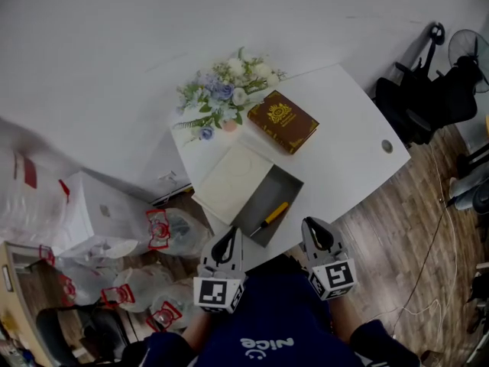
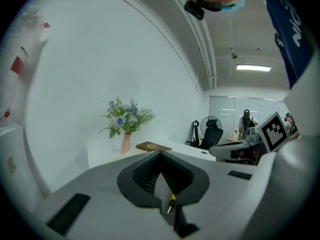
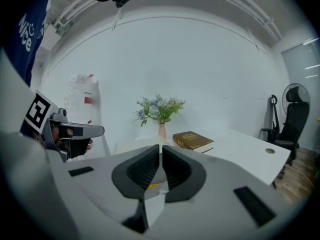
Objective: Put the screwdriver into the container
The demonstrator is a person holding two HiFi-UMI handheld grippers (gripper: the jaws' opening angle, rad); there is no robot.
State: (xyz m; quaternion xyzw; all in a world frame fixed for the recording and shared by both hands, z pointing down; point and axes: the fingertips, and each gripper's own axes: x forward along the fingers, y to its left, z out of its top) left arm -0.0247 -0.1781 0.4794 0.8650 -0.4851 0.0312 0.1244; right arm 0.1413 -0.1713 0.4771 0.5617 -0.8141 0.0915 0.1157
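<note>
The screwdriver [image 1: 273, 215] lies in the grey container [image 1: 289, 183] at the table's [image 1: 359, 128] near edge, with the lid [image 1: 233, 182] alongside and the book [image 1: 282, 121] and flowers [image 1: 223, 94] behind. The left gripper [image 1: 228, 234] and right gripper [image 1: 314, 226] are both closed.

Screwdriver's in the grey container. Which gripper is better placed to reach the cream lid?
Probably left: the left gripper is nearer the cream lid, lying left of the grey container; the right gripper is farther.

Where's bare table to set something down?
Free: right half of the table, between the book and the cable hole, plus the front strip right of the container. Crowded: left side, where flowers, lid and container sit close together.
</note>
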